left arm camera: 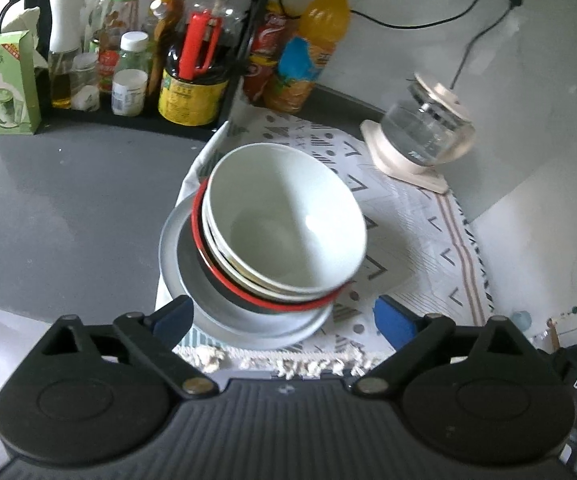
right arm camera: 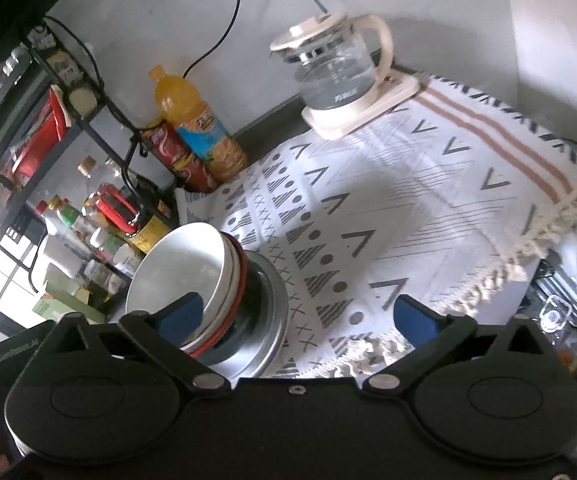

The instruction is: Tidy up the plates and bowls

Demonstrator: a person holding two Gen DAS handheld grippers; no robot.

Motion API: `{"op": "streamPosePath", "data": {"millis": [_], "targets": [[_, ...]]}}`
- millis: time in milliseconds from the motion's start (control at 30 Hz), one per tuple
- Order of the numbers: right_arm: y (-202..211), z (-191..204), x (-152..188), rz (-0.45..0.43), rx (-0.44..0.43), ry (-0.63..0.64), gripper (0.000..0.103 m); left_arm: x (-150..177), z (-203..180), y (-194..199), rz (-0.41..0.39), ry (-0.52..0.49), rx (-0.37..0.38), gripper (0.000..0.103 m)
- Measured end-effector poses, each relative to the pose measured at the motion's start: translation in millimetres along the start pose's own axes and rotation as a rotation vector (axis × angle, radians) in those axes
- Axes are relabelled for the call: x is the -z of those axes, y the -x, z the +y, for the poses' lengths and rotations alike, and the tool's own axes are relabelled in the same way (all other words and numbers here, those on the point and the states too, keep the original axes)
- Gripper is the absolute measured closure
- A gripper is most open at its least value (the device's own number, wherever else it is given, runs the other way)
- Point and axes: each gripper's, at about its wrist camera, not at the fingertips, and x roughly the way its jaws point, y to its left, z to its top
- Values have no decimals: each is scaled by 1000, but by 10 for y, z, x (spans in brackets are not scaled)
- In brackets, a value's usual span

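Observation:
A stack of dishes stands on the patterned cloth (left arm camera: 408,216). A white bowl (left arm camera: 288,216) is on top, nested in more bowls, one with a red rim (left arm camera: 224,280), on a dark dish inside a grey plate (left arm camera: 248,328). My left gripper (left arm camera: 284,320) is open and empty, hovering just in front of the stack. In the right wrist view the same stack (right arm camera: 192,276) leans at lower left with the grey plate (right arm camera: 274,320) beneath. My right gripper (right arm camera: 298,314) is open and empty, its left fingertip (right arm camera: 180,312) in front of the white bowl.
A glass kettle (left arm camera: 428,132) on a beige base sits at the cloth's back right; it also shows in the right wrist view (right arm camera: 336,72). A black rack of bottles and jars (left arm camera: 128,64), an orange juice bottle (left arm camera: 316,44) and a green carton (left arm camera: 4,84) line the back. The grey counter (left arm camera: 68,208) lies left.

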Motion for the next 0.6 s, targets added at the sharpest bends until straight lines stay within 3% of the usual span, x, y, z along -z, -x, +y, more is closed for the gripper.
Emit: {"op": "streamPosePath", "data": {"millis": [167, 600], "targets": [[243, -17, 109, -33, 20, -3, 0, 133, -71, 169, -7, -20, 21, 2], [897, -52, 401, -117, 70, 42, 0, 499, -284, 618, -47, -133, 82, 1]]}}
